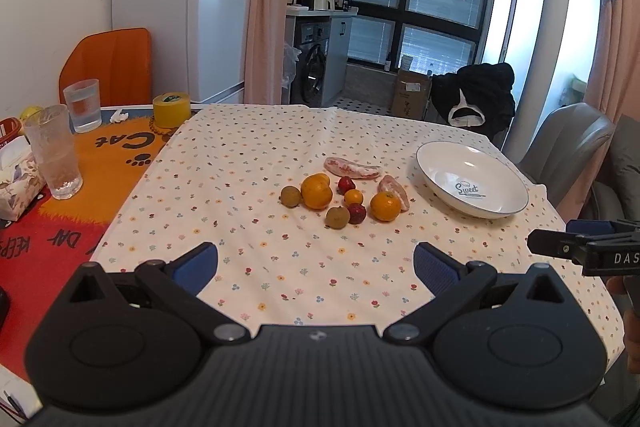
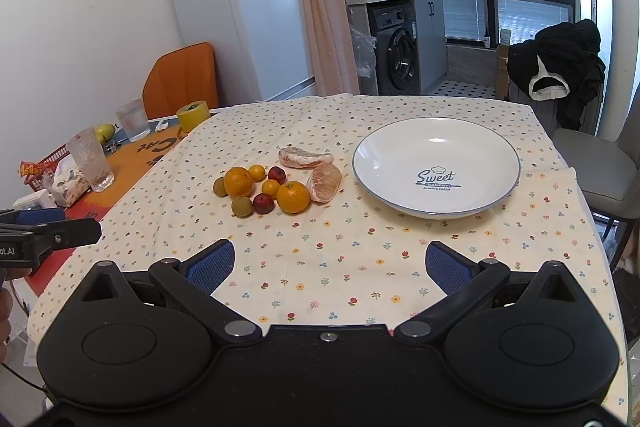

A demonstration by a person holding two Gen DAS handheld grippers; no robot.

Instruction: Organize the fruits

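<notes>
Black hand-held gripper (image 2: pixel 330 263) — blue ribbed pads (image 2: pixel 212 265), silver pivot screws

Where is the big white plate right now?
In both views the white plate sits empty on the flowered tablecloth, right of the fruit pile, nearest the peeled citrus piece.

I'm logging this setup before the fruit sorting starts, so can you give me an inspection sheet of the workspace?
Surface: floral tablecloth over the table.
Job's things: fruits clustered left of the white plate, none on it.
Clutter: two glasses, yellow tape roll, tissue box at the left.
Grippers: left gripper and right gripper both open, holding nothing.
Cables: thin black wire at the lower-left edge.
Surroundings: fridge, washing machine, chairs.
</notes>
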